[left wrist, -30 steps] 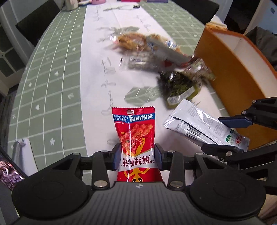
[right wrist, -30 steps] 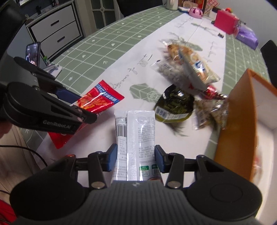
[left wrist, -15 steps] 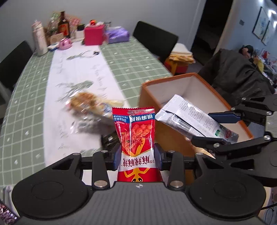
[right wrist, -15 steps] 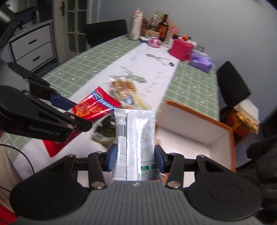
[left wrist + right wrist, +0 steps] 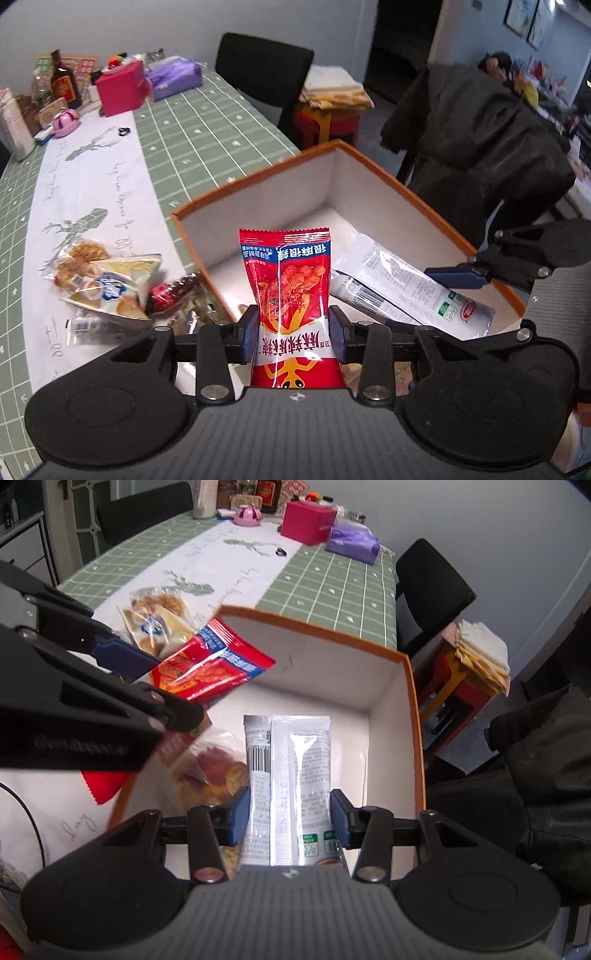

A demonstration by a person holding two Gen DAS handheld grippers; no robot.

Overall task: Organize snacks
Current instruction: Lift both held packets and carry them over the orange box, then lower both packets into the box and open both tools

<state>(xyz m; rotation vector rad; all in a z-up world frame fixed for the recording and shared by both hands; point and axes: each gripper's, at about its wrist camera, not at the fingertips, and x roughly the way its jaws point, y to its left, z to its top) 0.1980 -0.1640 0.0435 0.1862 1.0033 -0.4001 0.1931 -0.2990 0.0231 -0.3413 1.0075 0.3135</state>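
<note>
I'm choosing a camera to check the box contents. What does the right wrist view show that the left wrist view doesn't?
Only the right wrist view: a clear bag of snacks lying inside the orange-rimmed white box.
Only the left wrist view: a dark coat draped beyond the box.
Both: the left claw shut on the red snack packet, the right claw shut on the white snack packet.

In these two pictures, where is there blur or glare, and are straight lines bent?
Left wrist view: the loose snacks beside the orange box are slightly motion-blurred. Right wrist view: glare streaks the white packet; fisheye bends the tablecloth grid.
</note>
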